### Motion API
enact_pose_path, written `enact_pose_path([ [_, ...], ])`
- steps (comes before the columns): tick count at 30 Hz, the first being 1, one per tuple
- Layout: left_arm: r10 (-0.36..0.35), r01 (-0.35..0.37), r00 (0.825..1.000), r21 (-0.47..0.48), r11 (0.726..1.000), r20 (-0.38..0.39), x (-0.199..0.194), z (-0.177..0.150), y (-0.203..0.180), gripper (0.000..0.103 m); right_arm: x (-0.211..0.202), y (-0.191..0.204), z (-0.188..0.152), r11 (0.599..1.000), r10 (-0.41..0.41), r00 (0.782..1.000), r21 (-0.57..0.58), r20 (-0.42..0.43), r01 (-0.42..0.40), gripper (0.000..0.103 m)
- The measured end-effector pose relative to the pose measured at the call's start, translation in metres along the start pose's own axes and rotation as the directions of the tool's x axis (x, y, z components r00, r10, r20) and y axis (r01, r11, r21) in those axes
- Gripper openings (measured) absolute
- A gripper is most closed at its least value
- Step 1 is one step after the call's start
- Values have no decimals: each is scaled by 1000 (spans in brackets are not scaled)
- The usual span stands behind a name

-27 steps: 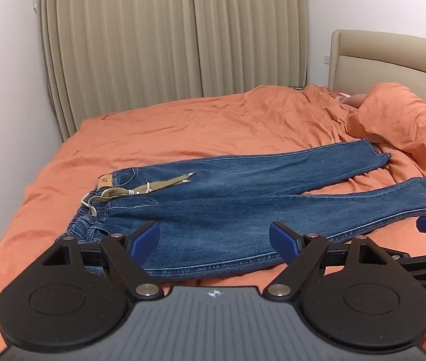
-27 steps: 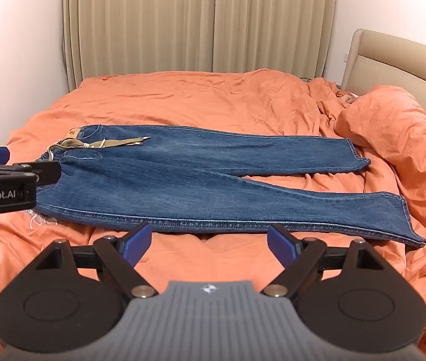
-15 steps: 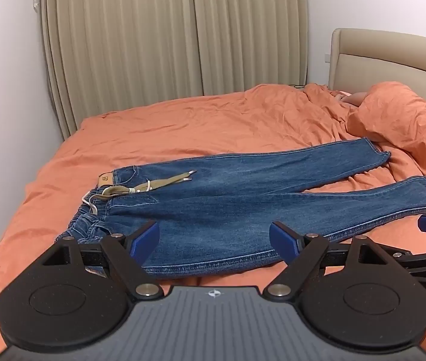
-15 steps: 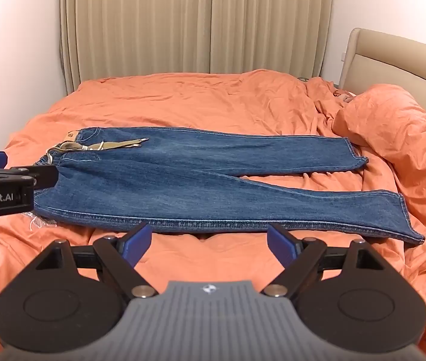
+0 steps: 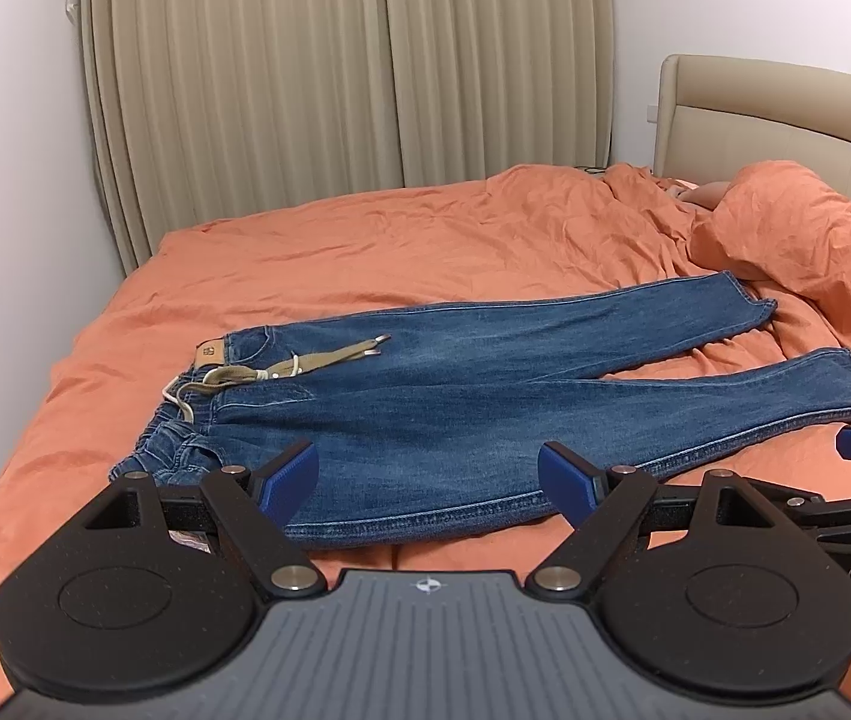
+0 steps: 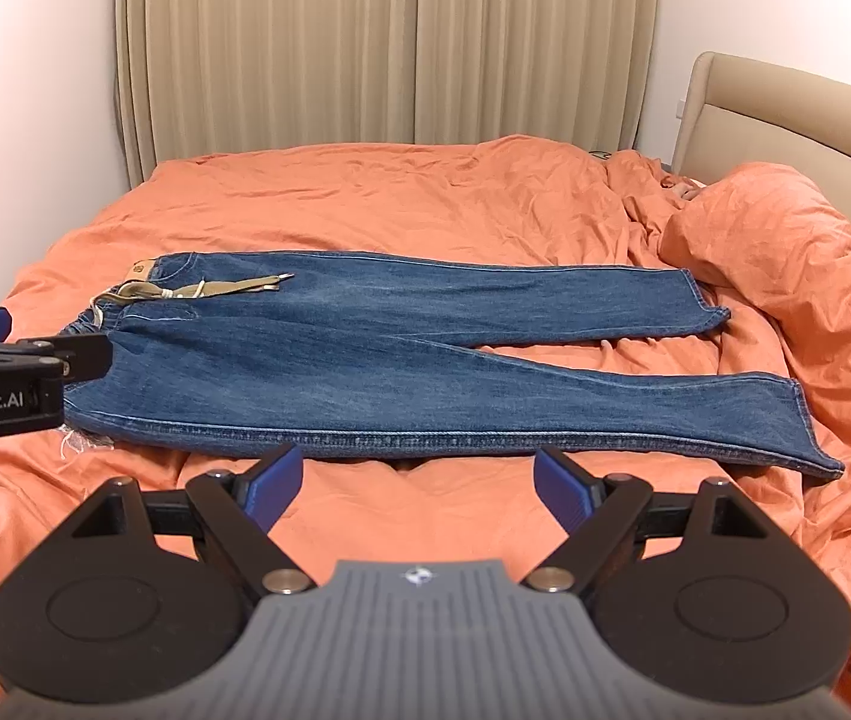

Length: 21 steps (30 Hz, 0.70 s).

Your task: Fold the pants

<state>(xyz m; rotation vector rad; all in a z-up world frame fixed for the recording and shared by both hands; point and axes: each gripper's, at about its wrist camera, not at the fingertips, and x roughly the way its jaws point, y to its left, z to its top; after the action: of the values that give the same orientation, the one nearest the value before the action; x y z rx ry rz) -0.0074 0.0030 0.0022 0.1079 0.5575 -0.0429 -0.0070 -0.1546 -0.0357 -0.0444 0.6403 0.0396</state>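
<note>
We hold the left claw with its blue pads spread wide and nothing between them; it hangs over the near edge of the jeans, close to the hip and upper thigh. Our right claw is just as wide and empty, poised over bare orange duvet, just short of the jeans' near side seam, about mid-leg.

Taking the jeans as our landmark: they lie flat and unfolded on the bed, back side up, with the long axis running across our view. The waistband, with its tan leather patch and a loose khaki belt, sits at the left end; the two hems point to the right, toward the beige headboard and the bunched-up duvet there. The legs splay slightly apart at the hems, the far leg angled away from the near one.

So the garment lies ahead of both claws and below them, broadside on. We judge the fold has not begun. The left claw is the nearer one to the waistband, the right to the leg end, though the hems sit well to the right of the right claw. A lengthwise fold, near leg over far leg, looks like the likely first move, each claw taking the near seam at its own end.
</note>
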Motion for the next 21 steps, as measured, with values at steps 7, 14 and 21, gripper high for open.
enact_pose_path([
  [7,-4,4,1000,-1,1000,-2,-1,-1,-1,97,-2,-2,-1,1000,-15,1000,13,1,15,81],
  [14,-8,8,1000,9,1000,-1,2,-2,-5,97,-4,-1,-3,1000,-22,1000,13,-8,22,81],
  [21,-5,5,1000,6,1000,0,1,-3,-4,97,-5,0,-3,1000,-23,1000,16,-10,23,81],
])
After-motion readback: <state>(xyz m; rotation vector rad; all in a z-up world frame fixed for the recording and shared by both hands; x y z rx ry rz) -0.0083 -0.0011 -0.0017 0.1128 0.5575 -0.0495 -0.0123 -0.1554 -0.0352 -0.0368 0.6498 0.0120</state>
